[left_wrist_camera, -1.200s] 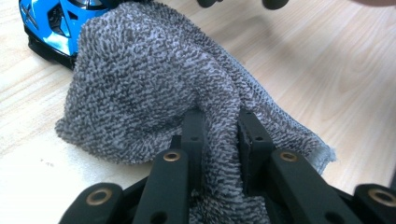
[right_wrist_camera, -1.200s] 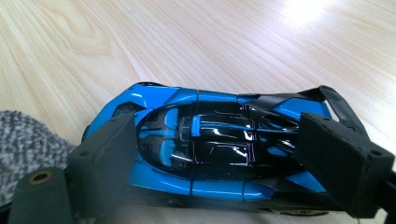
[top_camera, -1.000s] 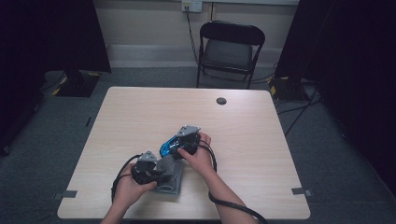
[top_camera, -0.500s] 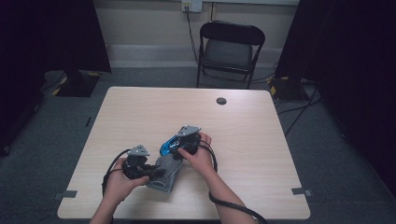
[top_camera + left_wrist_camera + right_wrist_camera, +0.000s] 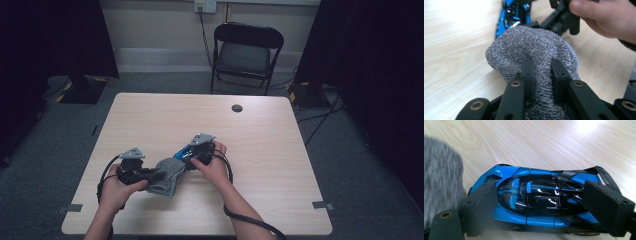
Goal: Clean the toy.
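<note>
Near the table's front edge, my left gripper (image 5: 541,72) pinches the grey sock (image 5: 534,47), whose mouth faces the blue toy car (image 5: 534,202) clamped lengthwise by my right gripper (image 5: 544,210).

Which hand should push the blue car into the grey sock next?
The right. The right gripper is shut on the blue car, whose nose points at the grey sock. The left gripper is busy pinching the sock, so it is better left holding it in place.
</note>
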`<state>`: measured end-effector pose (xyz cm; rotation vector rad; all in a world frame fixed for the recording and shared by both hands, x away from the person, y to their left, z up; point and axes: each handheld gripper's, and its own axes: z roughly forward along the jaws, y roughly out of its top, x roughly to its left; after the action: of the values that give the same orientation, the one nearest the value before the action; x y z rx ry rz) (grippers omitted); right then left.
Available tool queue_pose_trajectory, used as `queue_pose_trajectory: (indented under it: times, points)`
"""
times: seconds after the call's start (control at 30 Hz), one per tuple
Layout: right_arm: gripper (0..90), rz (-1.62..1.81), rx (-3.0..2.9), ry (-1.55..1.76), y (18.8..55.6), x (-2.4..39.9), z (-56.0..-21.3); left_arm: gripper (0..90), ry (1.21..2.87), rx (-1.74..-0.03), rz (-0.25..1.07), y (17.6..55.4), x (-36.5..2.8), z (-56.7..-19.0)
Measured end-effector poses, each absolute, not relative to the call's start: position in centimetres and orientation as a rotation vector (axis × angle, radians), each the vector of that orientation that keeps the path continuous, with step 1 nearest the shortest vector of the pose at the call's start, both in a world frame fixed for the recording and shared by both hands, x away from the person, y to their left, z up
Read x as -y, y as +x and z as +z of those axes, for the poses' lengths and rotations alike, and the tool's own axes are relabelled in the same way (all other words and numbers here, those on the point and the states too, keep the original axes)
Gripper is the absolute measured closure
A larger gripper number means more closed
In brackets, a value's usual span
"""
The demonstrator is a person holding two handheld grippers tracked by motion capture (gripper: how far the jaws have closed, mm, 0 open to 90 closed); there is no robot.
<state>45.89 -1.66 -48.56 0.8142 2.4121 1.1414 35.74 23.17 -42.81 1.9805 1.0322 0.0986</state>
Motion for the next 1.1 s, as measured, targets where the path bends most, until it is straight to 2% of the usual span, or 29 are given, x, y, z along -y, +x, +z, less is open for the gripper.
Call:
queue_pose_trajectory:
  times: [0.33,0.43,0.67,1.1]
  points:
    - [12.4,1.145,-2.41,0.81,45.8,1.7,-48.6,74.9,1.797,-1.146,0.303,36.3,-26.1,-43.4]
    - [12.4,1.144,-2.414,0.807,45.9,1.7,-48.6,74.9,1.808,-1.178,0.353,36.6,-26.5,-44.1]
    - [12.4,1.143,-2.41,0.807,45.8,1.7,-48.6,75.2,1.826,-1.279,0.33,37.4,-27.2,-46.6]
    - [12.4,1.149,-2.403,0.807,45.8,1.7,-48.7,74.7,1.969,-1.241,0.267,38.6,-24.2,-48.4]
